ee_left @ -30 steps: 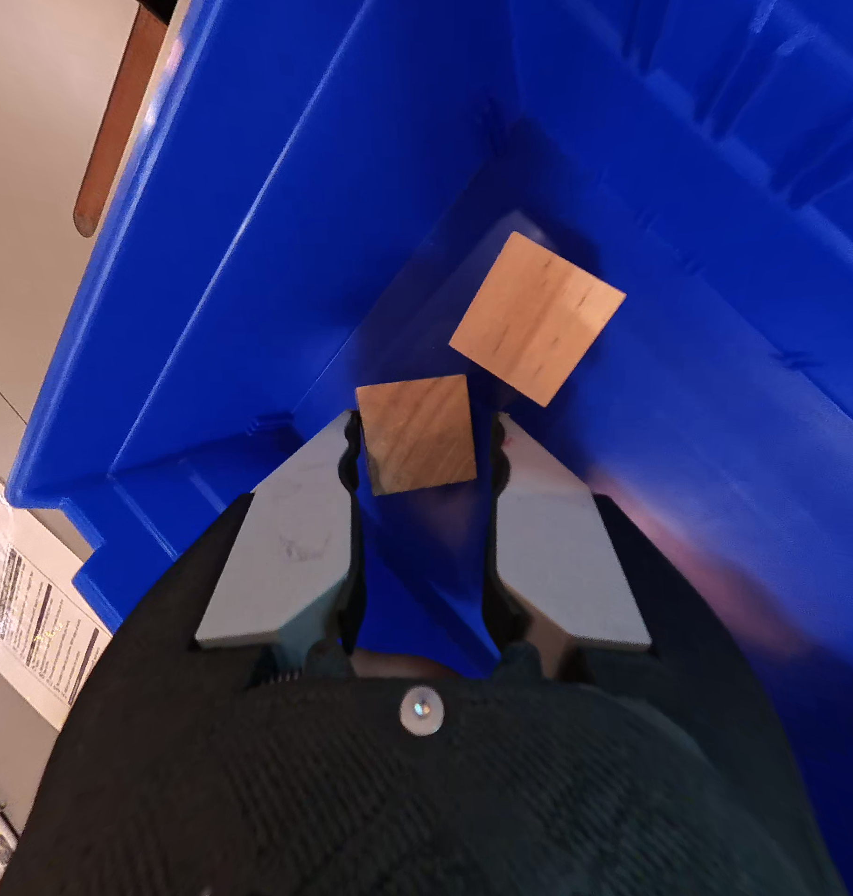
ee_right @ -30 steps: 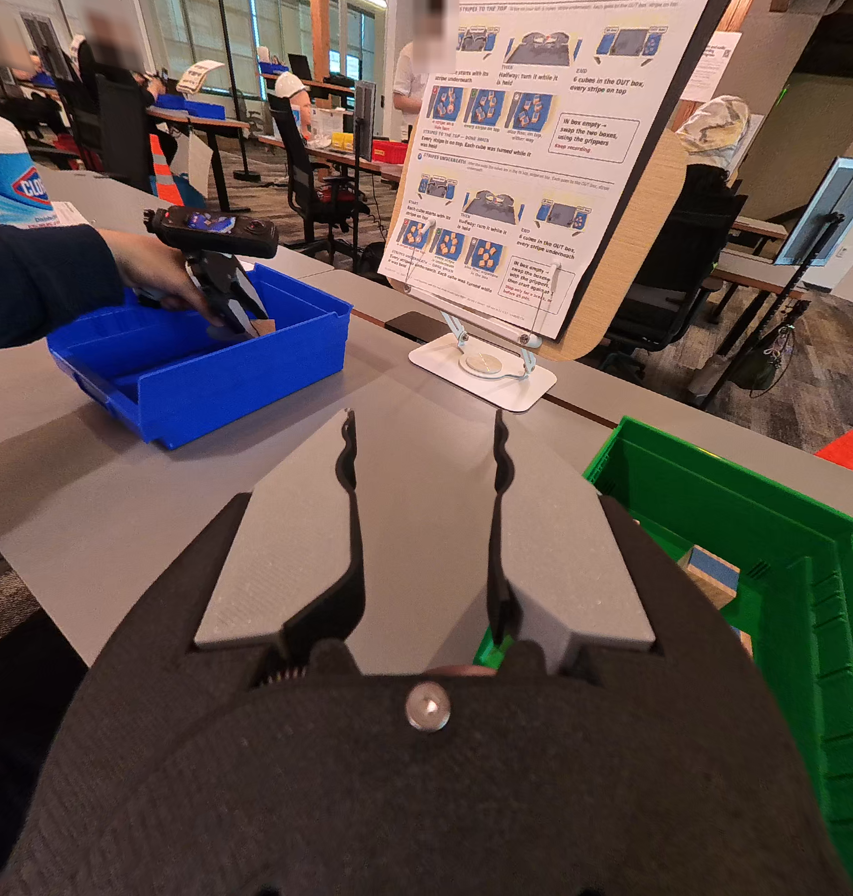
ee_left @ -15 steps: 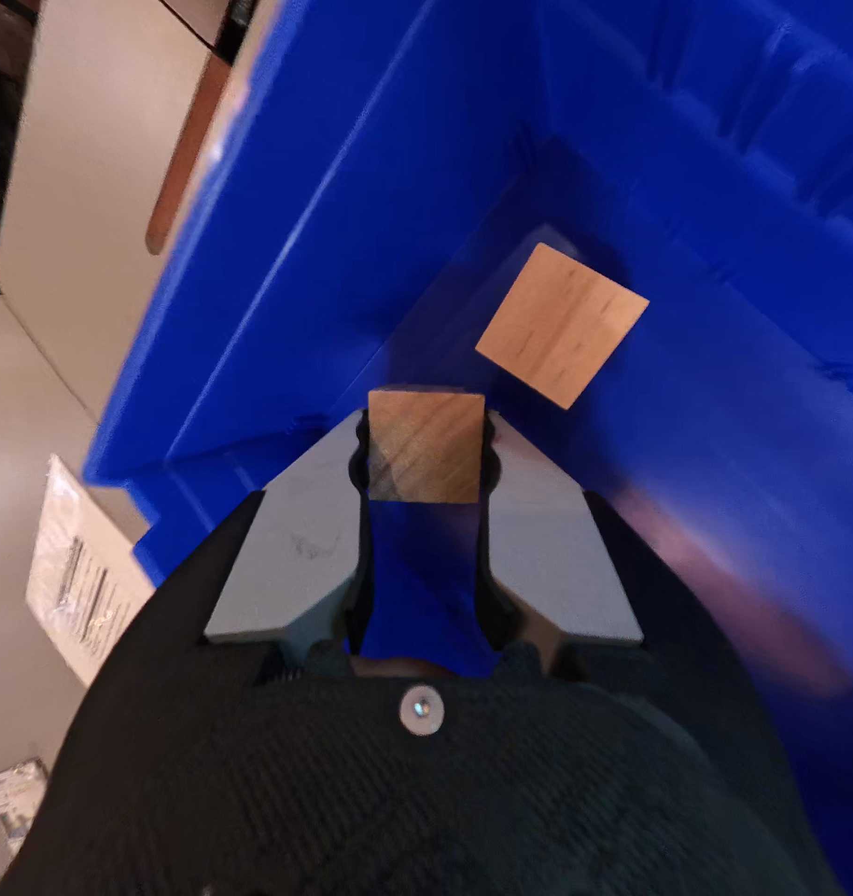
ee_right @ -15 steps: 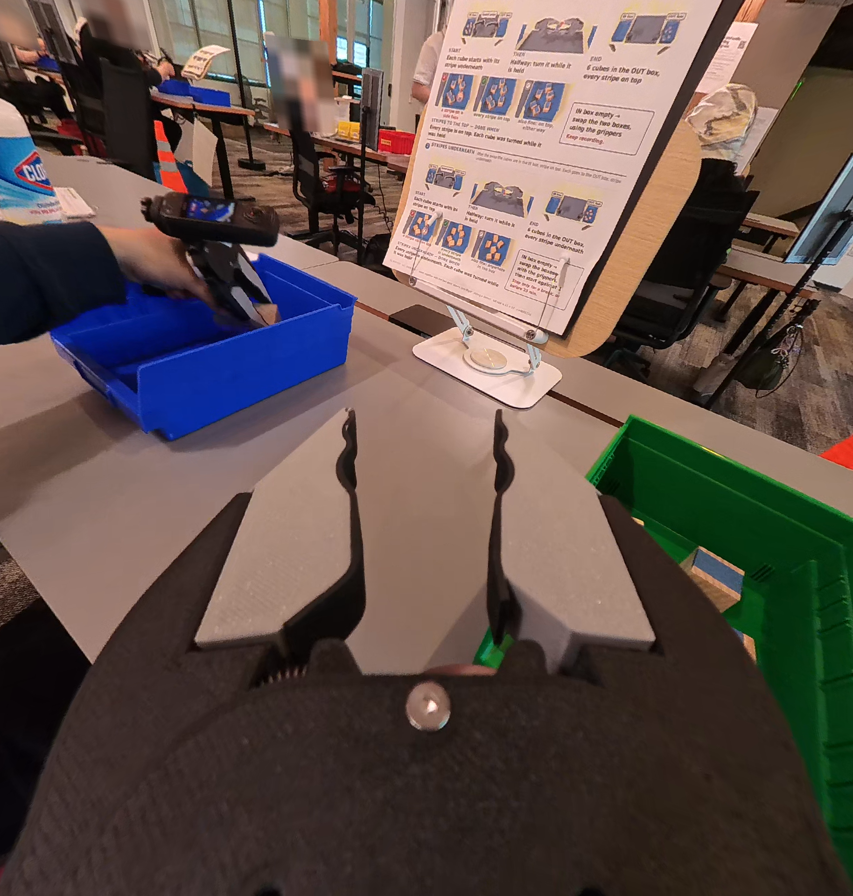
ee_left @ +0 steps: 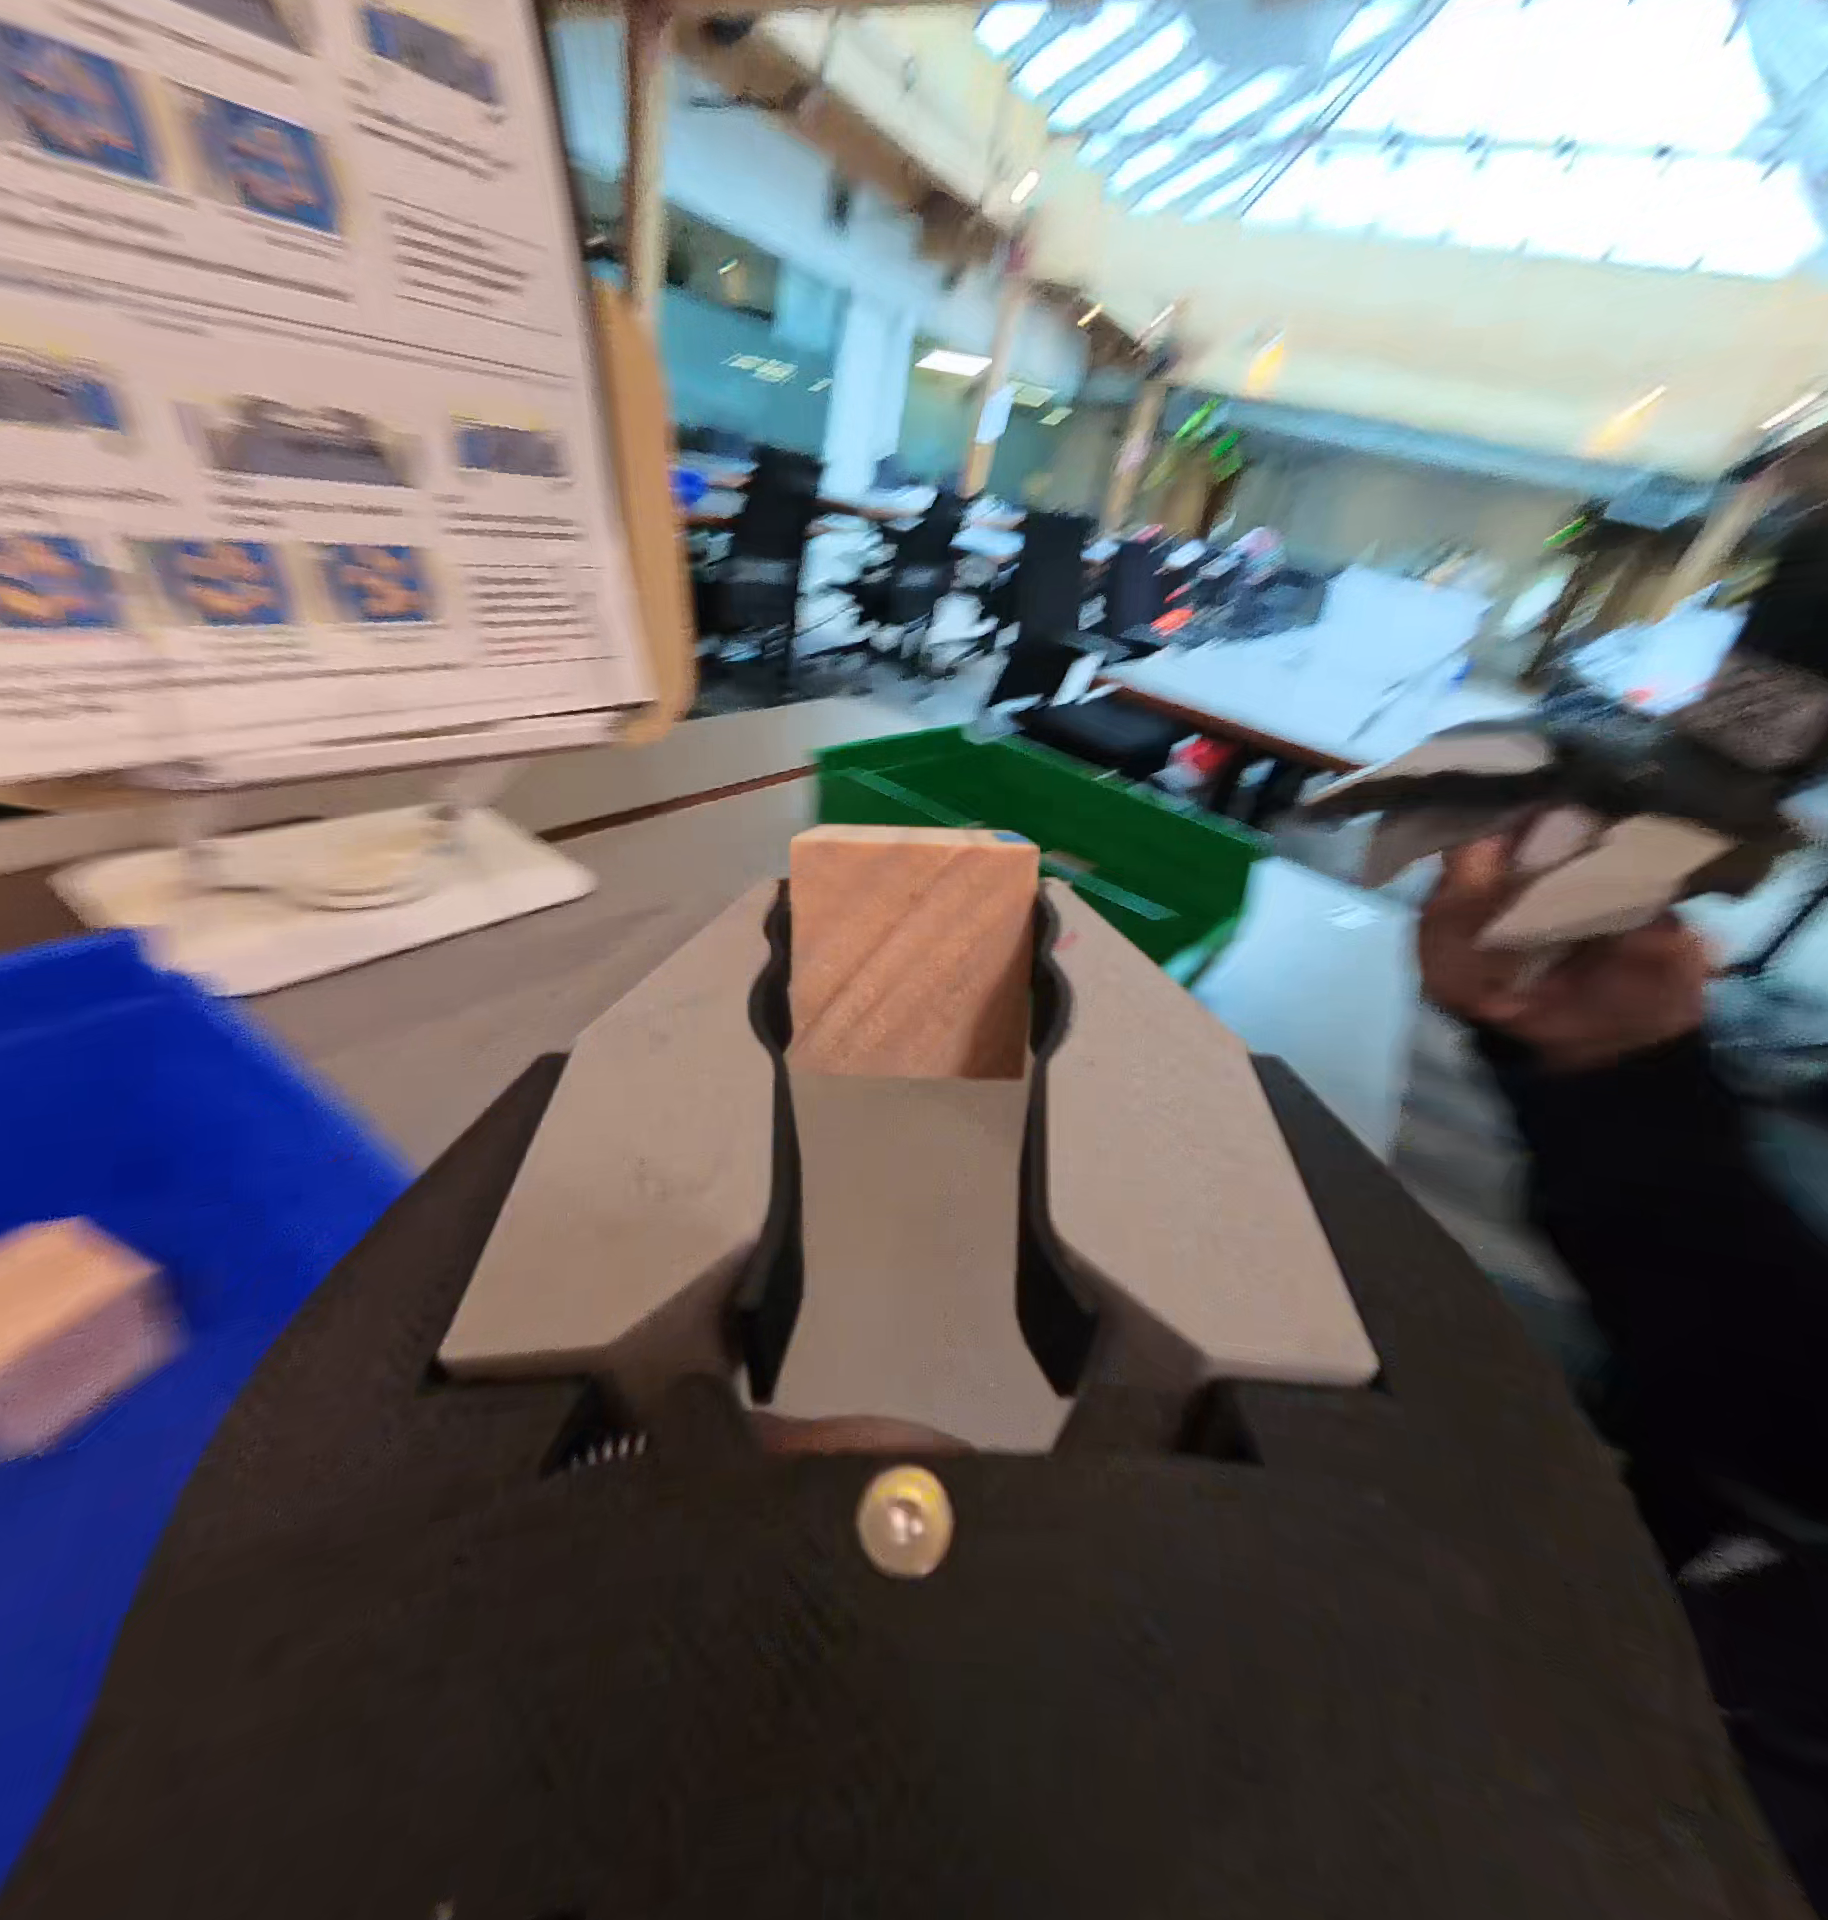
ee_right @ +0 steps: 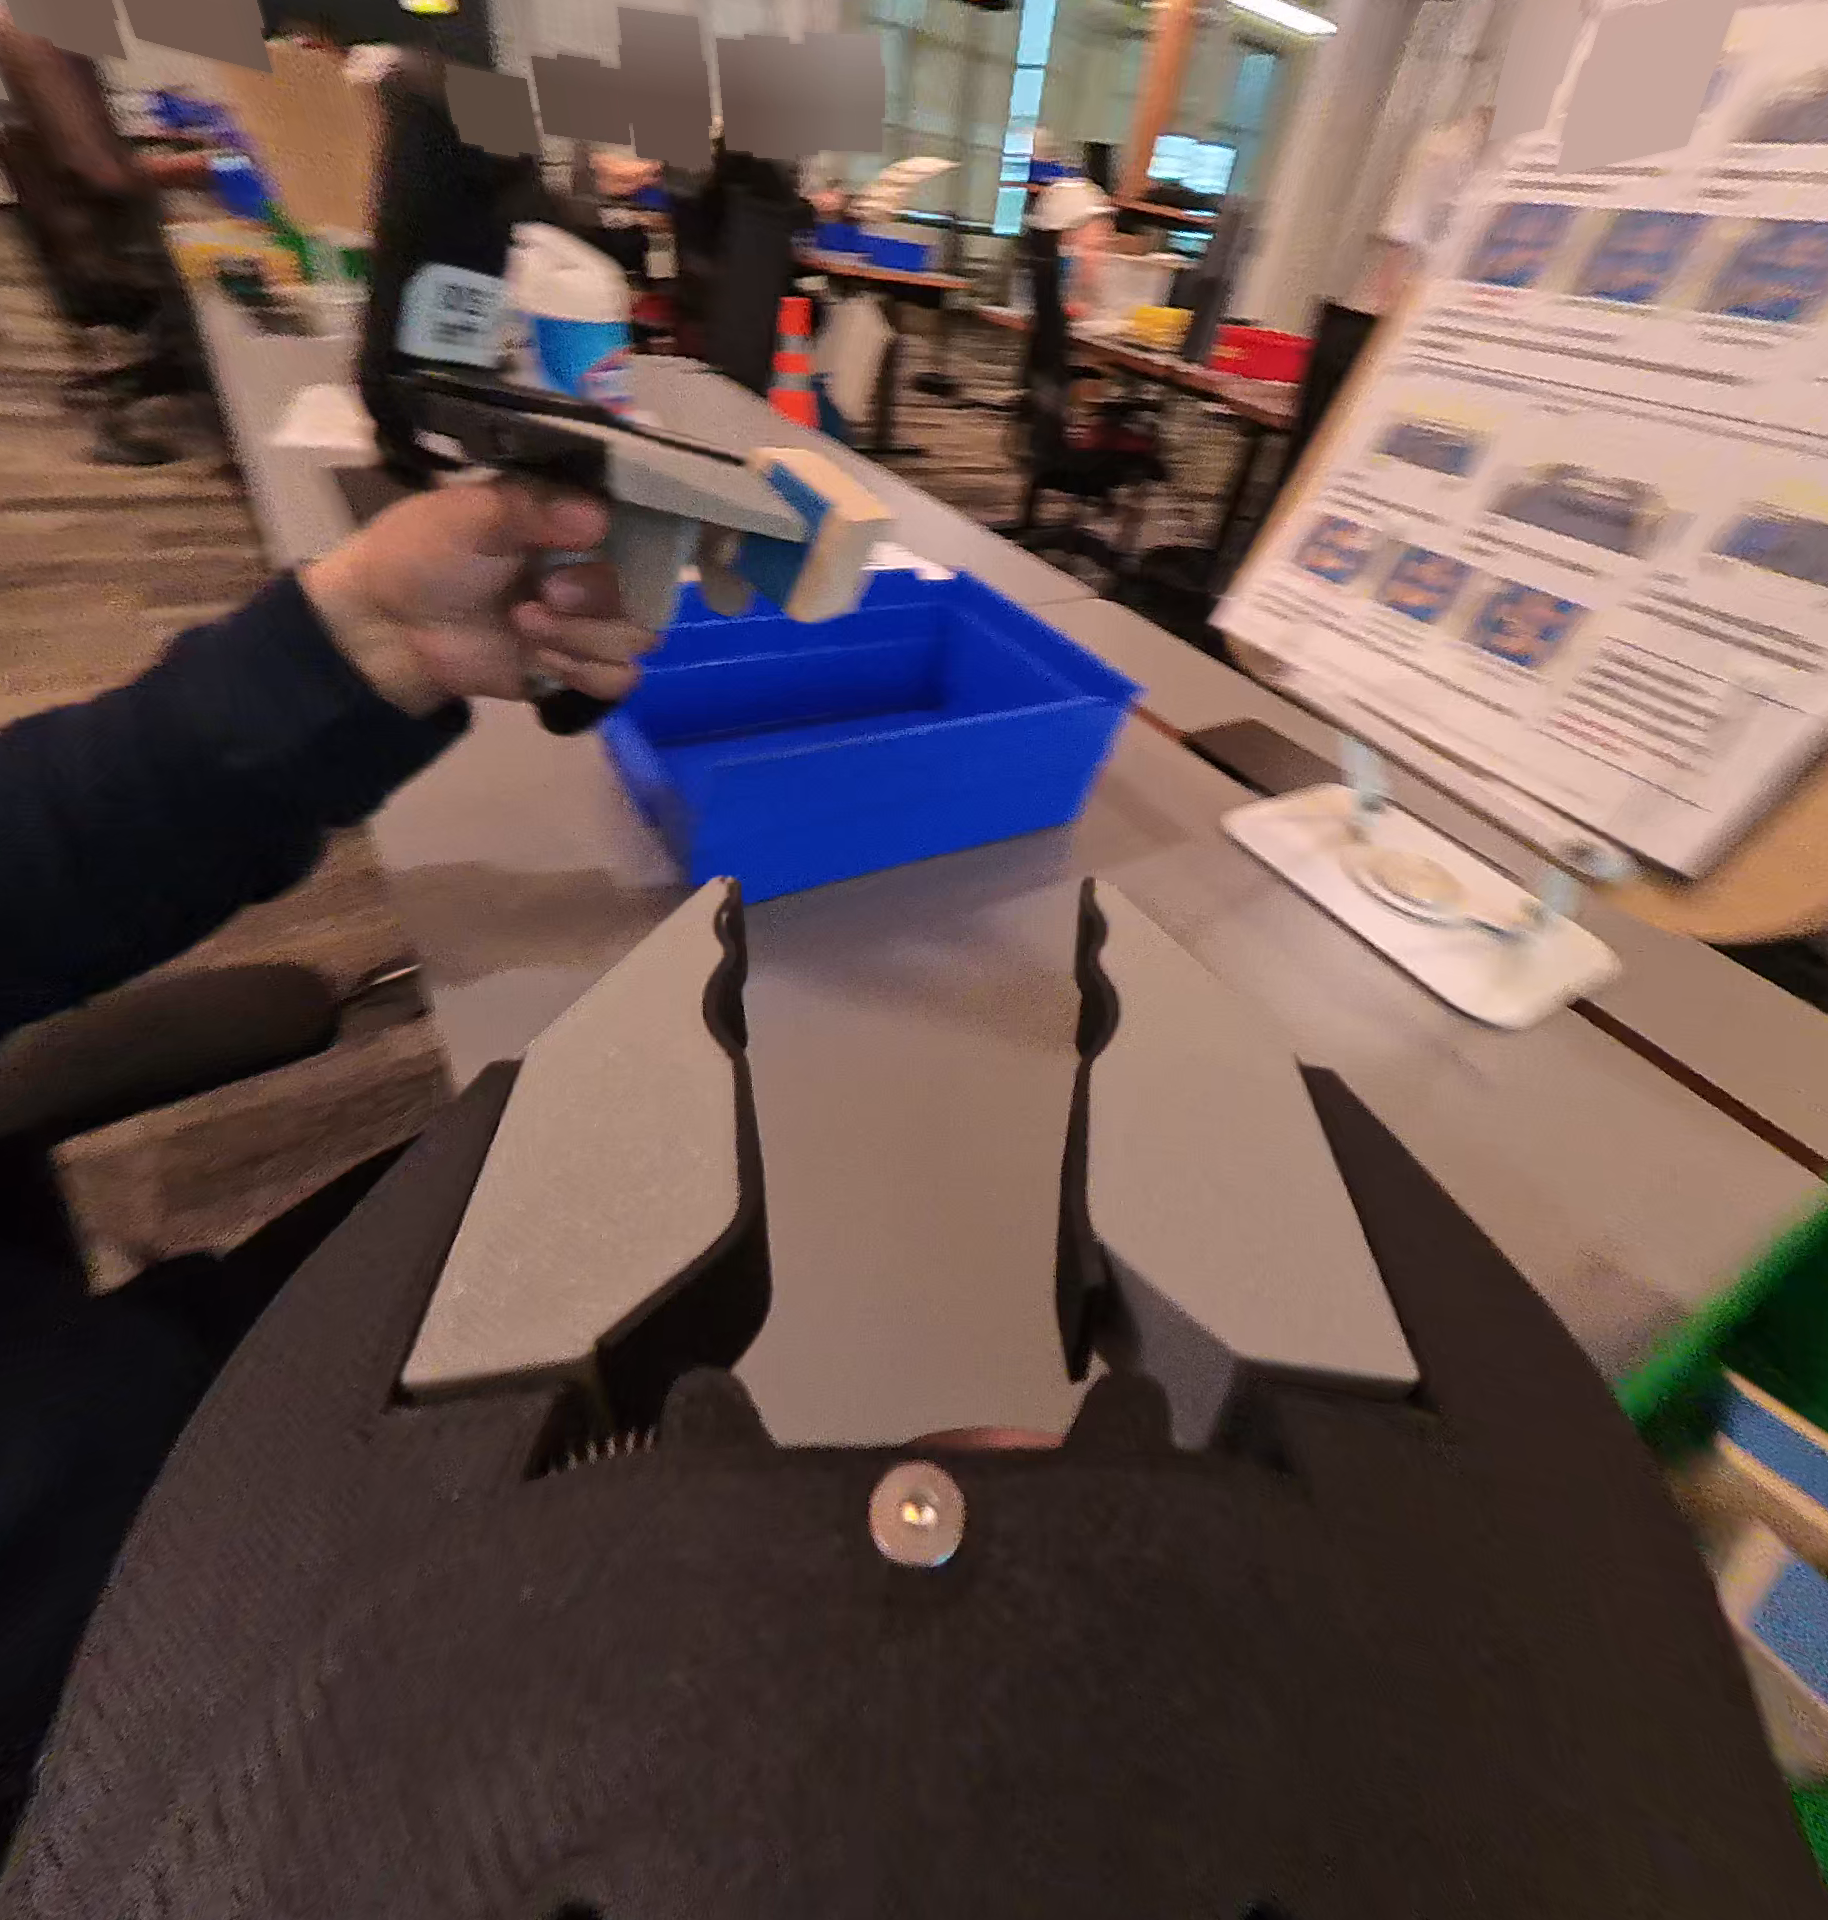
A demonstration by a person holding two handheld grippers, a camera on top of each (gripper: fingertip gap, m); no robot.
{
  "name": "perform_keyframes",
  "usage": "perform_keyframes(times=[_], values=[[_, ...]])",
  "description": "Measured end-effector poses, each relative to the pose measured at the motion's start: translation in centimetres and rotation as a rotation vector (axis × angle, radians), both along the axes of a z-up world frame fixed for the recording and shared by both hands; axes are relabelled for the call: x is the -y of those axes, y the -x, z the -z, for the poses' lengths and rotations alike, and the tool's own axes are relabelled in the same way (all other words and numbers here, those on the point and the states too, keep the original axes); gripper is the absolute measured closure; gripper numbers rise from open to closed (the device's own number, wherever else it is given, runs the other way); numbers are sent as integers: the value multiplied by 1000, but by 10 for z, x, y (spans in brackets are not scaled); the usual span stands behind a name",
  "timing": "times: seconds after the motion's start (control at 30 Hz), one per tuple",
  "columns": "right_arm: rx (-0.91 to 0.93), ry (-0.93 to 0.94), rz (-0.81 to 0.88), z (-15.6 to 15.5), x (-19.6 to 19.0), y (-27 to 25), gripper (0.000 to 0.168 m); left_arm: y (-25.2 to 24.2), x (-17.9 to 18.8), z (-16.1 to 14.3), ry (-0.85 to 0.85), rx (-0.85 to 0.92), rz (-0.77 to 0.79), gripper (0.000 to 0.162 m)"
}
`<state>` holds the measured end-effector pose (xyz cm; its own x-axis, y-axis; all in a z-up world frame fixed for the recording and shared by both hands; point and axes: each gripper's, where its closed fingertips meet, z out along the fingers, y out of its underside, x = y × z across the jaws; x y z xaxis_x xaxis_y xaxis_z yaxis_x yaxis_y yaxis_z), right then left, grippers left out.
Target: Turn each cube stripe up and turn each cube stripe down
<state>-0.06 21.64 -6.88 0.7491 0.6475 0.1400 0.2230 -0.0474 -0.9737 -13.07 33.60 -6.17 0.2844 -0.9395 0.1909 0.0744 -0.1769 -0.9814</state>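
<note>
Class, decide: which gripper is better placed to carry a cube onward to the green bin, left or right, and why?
Left, probably. The left gripper is shut on a wooden cube, raised above the blue bin, facing the green bin. The right gripper is open and empty.

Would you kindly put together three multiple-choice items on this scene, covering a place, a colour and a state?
1. Where is the held wooden cube?
A. In the air above the blue bin
B. On the table
C. Inside the green bin

2. What colour is the stripe on that cube?
A. Red
B. Blue
C. Yellow

3. How is the right gripper?
A. Shut on a cube
B. Open and empty
C. Out of view

Answers: A, the left gripper holds it aloft; B, blue shows on the cube; B, bare table shows between its fingers.
</note>
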Motion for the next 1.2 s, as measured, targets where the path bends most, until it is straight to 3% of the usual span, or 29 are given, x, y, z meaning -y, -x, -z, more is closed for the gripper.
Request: perform_keyframes(times=[0.1, 0.23, 0.57, 0.7, 0.87, 1.0, 1.07, 1.2], values=[[64, -91, -113, 3, 12, 33, 104, -25, 51, 6, 110, 104, 171, 119], [204, -234, -89, 9, 14, 51, 104, -45, 91, 3, 291, 234, 357, 119], [493, -390, -33, 37, 3, 61, 105, -79, 129, 28, 536, 219, 563, 119], [552, -452, 9, 38, 1, 59, 126, -84, 137, 30, 535, 211, 598, 119], [412, -323, -65, 41, 2, 60, 127, -78, 134, 30, 421, 159, 575, 114], [269, -118, -133, 49, -2, 57, 127, -59, 115, 32, 54, 14, 401, 111], [157, 9, -213, 53, 2, 59, 127, -47, 111, 34, -143, -72, 322, 124], [-65, 189, -374, 45, 16, 63, 126, -38, 126, 44, -288, -182, 341, 117]])
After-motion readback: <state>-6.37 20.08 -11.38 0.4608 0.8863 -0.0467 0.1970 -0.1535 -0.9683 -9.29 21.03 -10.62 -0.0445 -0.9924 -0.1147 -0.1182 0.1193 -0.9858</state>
